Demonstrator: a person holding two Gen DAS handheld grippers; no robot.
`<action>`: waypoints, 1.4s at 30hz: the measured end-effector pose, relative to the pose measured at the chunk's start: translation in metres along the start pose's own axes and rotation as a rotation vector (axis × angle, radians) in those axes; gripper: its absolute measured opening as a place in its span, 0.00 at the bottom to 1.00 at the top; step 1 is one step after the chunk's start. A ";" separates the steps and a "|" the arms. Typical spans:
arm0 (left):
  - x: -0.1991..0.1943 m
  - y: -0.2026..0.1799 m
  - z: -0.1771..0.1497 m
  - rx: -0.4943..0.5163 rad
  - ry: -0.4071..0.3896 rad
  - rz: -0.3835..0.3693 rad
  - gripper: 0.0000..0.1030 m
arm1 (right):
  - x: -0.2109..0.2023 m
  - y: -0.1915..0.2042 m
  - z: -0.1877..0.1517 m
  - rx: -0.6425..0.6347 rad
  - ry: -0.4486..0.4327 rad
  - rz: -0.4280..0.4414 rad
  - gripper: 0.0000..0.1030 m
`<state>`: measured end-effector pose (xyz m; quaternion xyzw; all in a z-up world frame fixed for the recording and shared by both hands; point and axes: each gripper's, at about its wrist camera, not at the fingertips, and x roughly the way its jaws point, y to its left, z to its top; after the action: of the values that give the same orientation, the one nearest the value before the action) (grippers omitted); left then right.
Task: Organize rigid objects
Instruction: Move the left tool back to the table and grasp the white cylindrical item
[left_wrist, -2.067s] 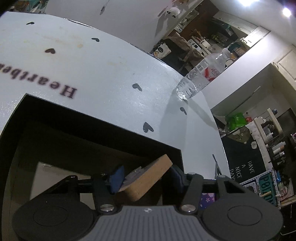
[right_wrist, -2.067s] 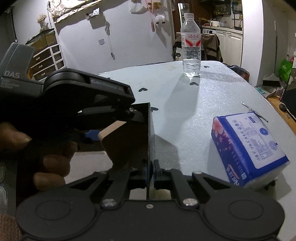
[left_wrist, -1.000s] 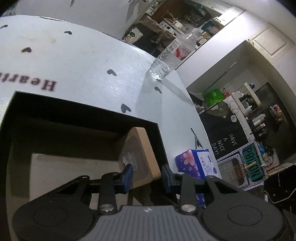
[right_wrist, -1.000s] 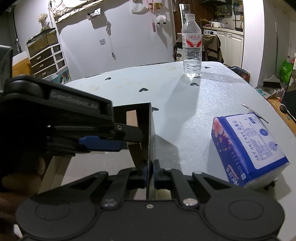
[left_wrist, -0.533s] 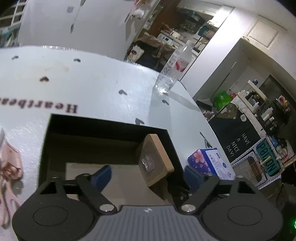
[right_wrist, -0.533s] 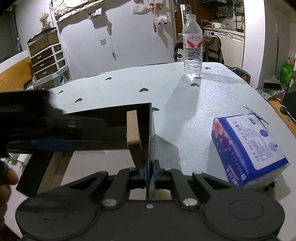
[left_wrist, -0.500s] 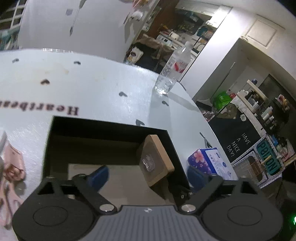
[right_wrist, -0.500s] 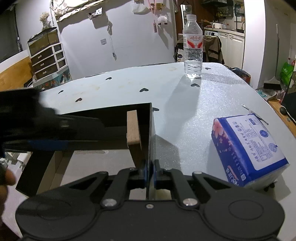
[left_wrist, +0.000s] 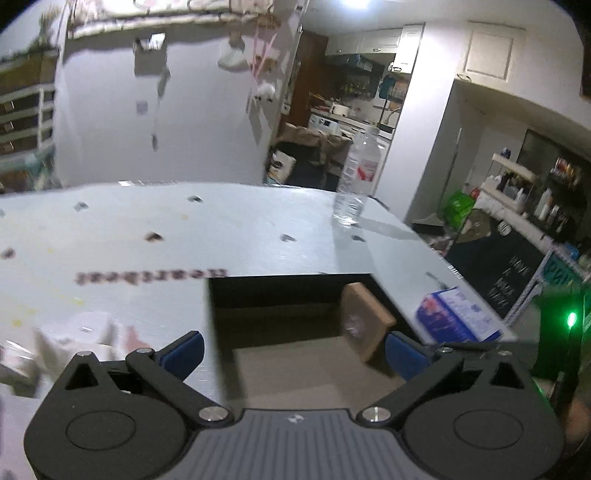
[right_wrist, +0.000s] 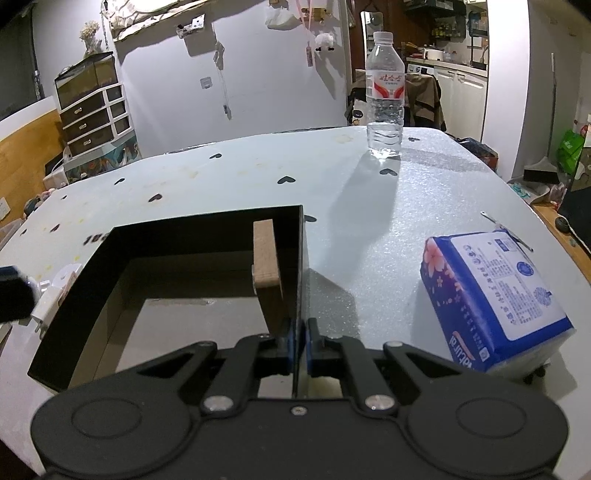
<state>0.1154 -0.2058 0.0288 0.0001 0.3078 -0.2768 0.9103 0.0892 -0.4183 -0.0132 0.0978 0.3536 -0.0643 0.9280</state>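
A: Where's the wooden block (right_wrist: 266, 254)?

B: Inside the black box (right_wrist: 207, 232), standing on edge and leaning against the box's wall at about 3 o'clock. The left wrist view shows it (left_wrist: 364, 319) as a tan slab with a small clear piece on its face, tilted toward that same wall.

A: And the left hand-held gripper (left_wrist: 293, 352)?

B: Its jaws are opening and stand spread wide, blue pads far apart, with nothing between them. The block sits ahead of it, apart from both pads.

A: The right hand-held gripper (right_wrist: 297, 349)?

B: Pinched shut on the box's thin right wall, near its closest corner, one blue pad on each face of the wall.

A: What else is on the surface (right_wrist: 369, 192)?

B: A water bottle (right_wrist: 384, 96) stands upright far off at about 1 o'clock from the box. A blue tissue pack (right_wrist: 491, 295) lies at 3 o'clock, well apart from the box. At 9 o'clock, just beside the box, there are some pale items (right_wrist: 55, 291); they are too blurred in the left view to identify. The surface itself is pale blue with small dark hearts printed on it.
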 end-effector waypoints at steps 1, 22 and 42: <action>-0.005 0.002 -0.002 0.016 -0.009 0.011 1.00 | 0.000 0.000 0.000 0.000 -0.001 -0.001 0.06; -0.071 0.129 -0.051 -0.025 -0.088 0.320 1.00 | -0.001 0.003 -0.001 -0.013 -0.004 -0.008 0.06; -0.045 0.225 -0.071 -0.071 0.034 0.469 0.91 | -0.001 0.001 -0.001 -0.014 -0.003 -0.002 0.06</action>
<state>0.1594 0.0192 -0.0420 0.0442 0.3240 -0.0468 0.9439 0.0882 -0.4166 -0.0135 0.0908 0.3528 -0.0631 0.9291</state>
